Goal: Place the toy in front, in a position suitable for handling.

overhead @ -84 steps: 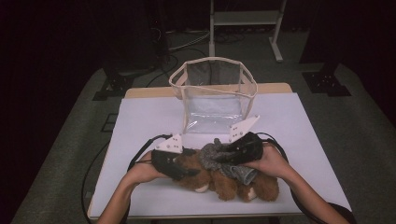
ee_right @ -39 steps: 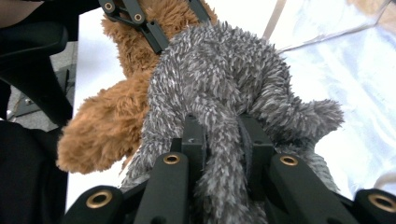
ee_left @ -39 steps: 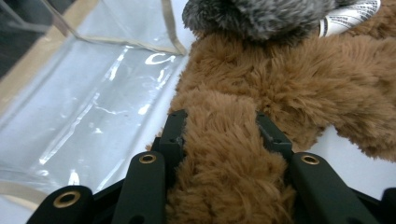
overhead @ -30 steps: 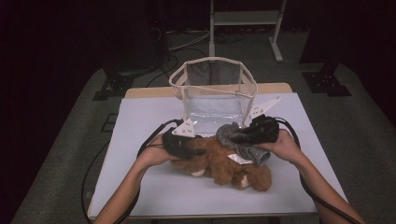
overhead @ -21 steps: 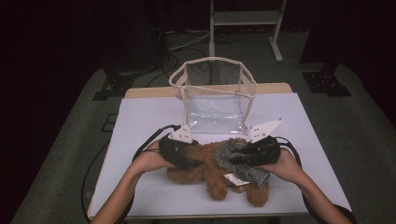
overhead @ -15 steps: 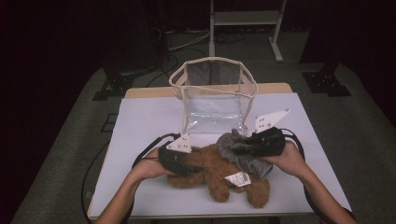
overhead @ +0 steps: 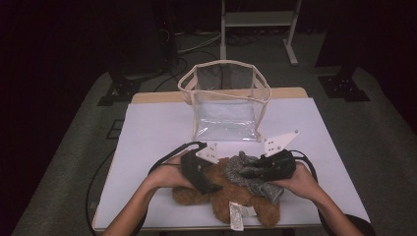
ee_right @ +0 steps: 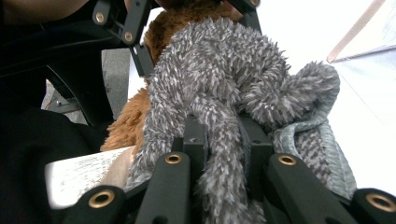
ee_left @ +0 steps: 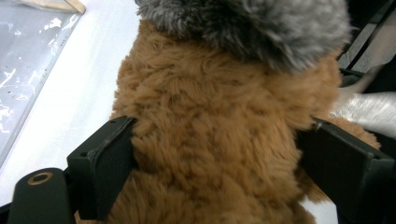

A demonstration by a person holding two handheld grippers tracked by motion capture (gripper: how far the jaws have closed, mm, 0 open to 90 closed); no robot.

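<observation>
the brown teddy bear [overhead: 231, 194] lies near the table's [overhead: 147, 132] front edge, its body between the left gripper's [ee_left: 219, 163] wide-spread jaws, which have just been opening; the right gripper [ee_right: 224, 140] is clenched on the grey fuzzy cloth [ee_right: 233, 79] draped over the bear.

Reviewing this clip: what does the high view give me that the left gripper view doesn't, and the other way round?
High view alone: the whole clear bag standing upright behind the toys, the white table, both hands, and the right gripper shut on the grey plush. Left gripper view alone: a close look at the left gripper, whose jaws have just been opening and stand either side of the brown plush. Shared: the brown toy, the grey one against it, the table and part of the bag.
</observation>
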